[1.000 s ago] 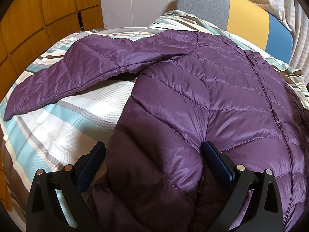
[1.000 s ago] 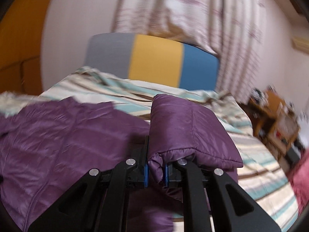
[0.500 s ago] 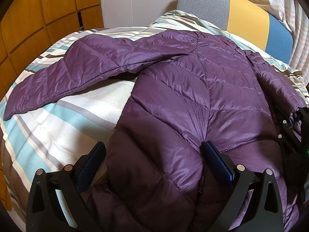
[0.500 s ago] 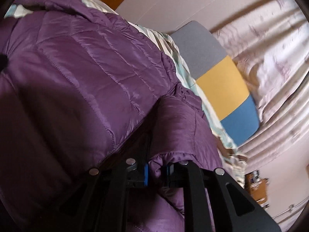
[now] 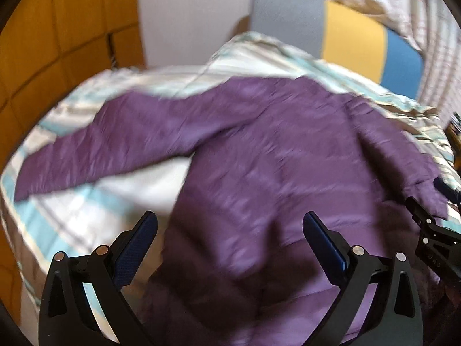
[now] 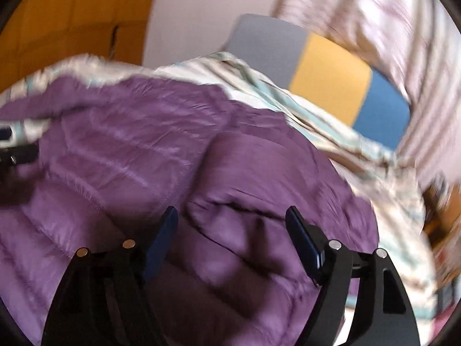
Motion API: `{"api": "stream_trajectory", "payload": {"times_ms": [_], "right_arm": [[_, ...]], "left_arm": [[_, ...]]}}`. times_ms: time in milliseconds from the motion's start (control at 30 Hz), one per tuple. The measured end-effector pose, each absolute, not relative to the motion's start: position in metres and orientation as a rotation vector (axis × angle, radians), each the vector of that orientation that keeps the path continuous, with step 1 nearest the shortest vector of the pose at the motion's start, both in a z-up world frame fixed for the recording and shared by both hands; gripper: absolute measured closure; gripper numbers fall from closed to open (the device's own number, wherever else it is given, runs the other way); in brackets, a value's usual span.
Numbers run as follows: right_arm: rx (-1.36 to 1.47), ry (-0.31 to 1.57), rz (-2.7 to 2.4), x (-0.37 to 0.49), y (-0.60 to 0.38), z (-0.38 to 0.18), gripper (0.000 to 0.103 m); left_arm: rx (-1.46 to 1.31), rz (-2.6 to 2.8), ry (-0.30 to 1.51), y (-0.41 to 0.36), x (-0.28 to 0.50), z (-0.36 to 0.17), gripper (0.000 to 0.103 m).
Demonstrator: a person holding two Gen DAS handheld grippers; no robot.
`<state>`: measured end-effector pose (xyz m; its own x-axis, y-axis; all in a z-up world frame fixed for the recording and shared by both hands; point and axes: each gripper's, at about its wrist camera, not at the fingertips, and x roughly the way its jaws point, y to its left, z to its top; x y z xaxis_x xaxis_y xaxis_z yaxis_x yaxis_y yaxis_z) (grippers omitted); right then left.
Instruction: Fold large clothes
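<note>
Item: purple quilted puffer jacket, spread on striped bedspread. Likely light, soft, slippery; pinch its cuffs or hem. Your left gripper and right gripper: wide apart, empty.

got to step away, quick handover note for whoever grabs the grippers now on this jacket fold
Left gripper: open, holding nothing, over the jacket's lower body.
Right gripper: open, over the folded-in sleeve.
Jacket: purple, spread on the striped bed.
Done: the right-side sleeve lies across the body.
Left: the other sleeve lies stretched out on the bed; fold it in, then probably fold the body over.
</note>
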<state>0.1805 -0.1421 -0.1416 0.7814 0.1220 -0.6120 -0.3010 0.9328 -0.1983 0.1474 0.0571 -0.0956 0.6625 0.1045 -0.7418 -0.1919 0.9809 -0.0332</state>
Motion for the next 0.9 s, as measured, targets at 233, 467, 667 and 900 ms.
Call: {"api": "stream_trajectory", "payload": {"times_ms": [233,467,667,900], "right_arm": [[0.032,0.66,-0.19,0.188,-0.251,-0.139,0.022],[0.15,0.812,-0.282,0.214,-0.289,-0.173,0.02],[0.073,0.813,-0.283,0.222,-0.273,-0.181,0.014],[0.032,0.808,-0.281,0.218,-0.264,-0.189,0.012]], "left_arm": [[0.012,-0.018,0.805,-0.027,0.191,-0.079,0.003],[0.183,-0.103,0.842,-0.111,0.235,-0.103,0.003],[0.135,0.05,0.837,-0.091,0.263,-0.122,0.003],[-0.102,0.098,0.841,-0.039,0.243,-0.128,0.003]]}}
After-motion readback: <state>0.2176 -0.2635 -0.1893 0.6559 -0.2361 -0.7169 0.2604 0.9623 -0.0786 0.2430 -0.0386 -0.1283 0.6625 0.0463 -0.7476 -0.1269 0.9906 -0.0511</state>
